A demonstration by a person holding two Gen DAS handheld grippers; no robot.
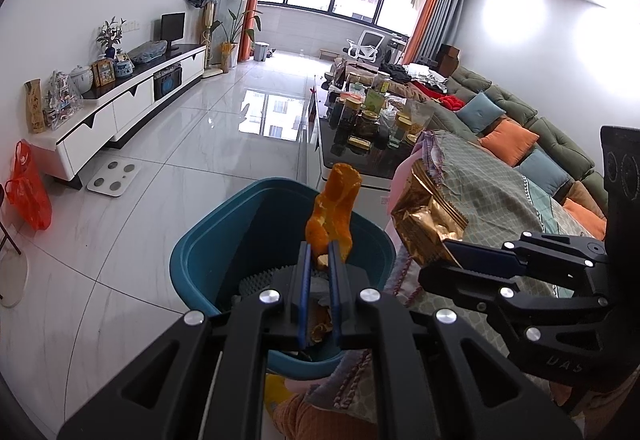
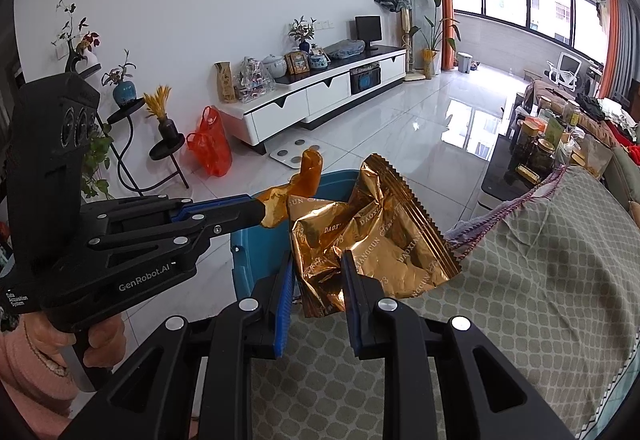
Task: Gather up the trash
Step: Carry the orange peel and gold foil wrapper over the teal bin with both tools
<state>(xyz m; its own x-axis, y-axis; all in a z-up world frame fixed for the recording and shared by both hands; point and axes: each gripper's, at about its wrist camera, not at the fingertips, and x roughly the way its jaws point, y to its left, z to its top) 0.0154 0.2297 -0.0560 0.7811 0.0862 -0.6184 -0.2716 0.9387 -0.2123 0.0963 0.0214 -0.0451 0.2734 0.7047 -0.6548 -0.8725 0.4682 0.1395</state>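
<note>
- From my left wrist camera, my left gripper (image 1: 320, 252) was clamped tight on a strip of orange peel (image 1: 334, 210), held upright over the open teal bin (image 1: 200, 252) on the tiled floor (image 1: 160, 180).
- Inside the bin I made out what looked like more scraps, though my fingers hid most of it.
- At the right of that view, my right gripper (image 1: 448, 244) met a crumpled gold wrapper (image 1: 424, 216) at the edge of the patterned cloth (image 1: 480, 184).
- From my right wrist camera, my right gripper (image 2: 318, 260) pinched the gold wrapper's (image 2: 372, 232) lower part, above the cloth (image 2: 540, 280) and beside the bin's rim (image 2: 244, 240).
- My left gripper (image 2: 260, 210) showed at the left, closed on the peel (image 2: 310, 170).
</note>
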